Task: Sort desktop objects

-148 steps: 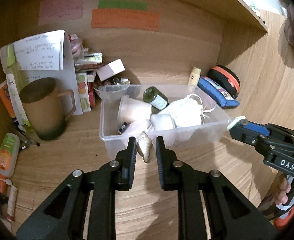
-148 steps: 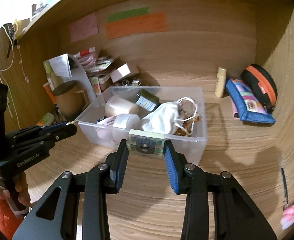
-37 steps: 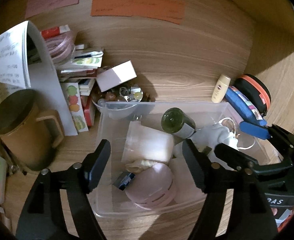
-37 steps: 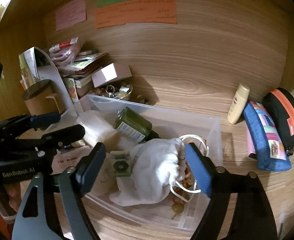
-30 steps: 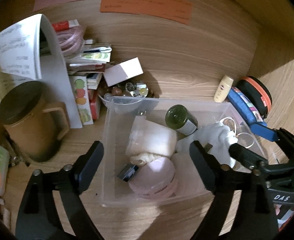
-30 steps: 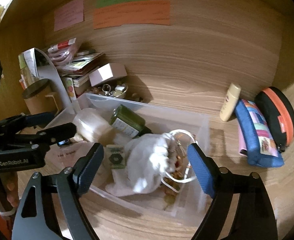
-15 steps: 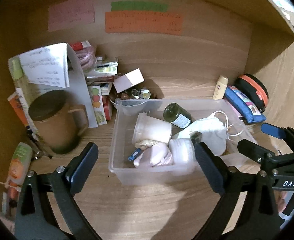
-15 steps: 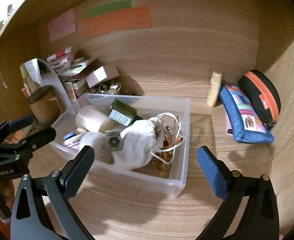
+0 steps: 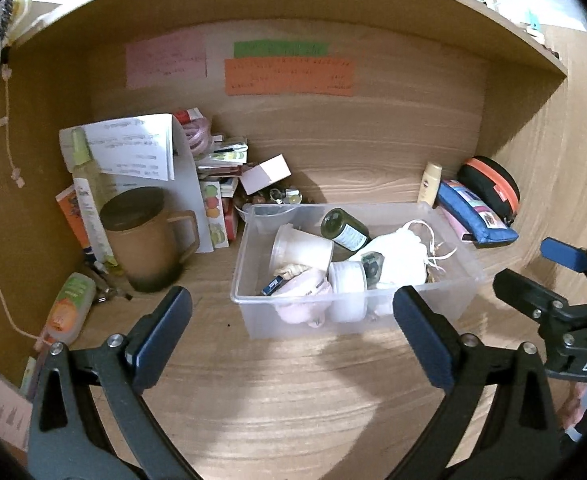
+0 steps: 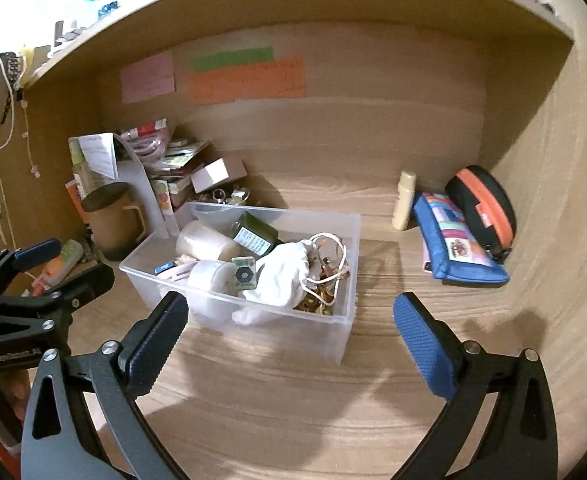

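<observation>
One green bottle [image 9: 344, 233], lying, base toward camera

A bin [image 9: 445, 220] sits mid-desk, mug [image 9: 145, 240] left, pouches [image 9: 477, 216] right.

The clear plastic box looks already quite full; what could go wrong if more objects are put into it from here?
1. The clear box is crowded: the white pouch rises near the rim, so added things may roll out.
2. The pouch's cord loops stick up and might snag a tool finger.
3. The green bottle lies tilted on other items and could shift if bumped.
</observation>
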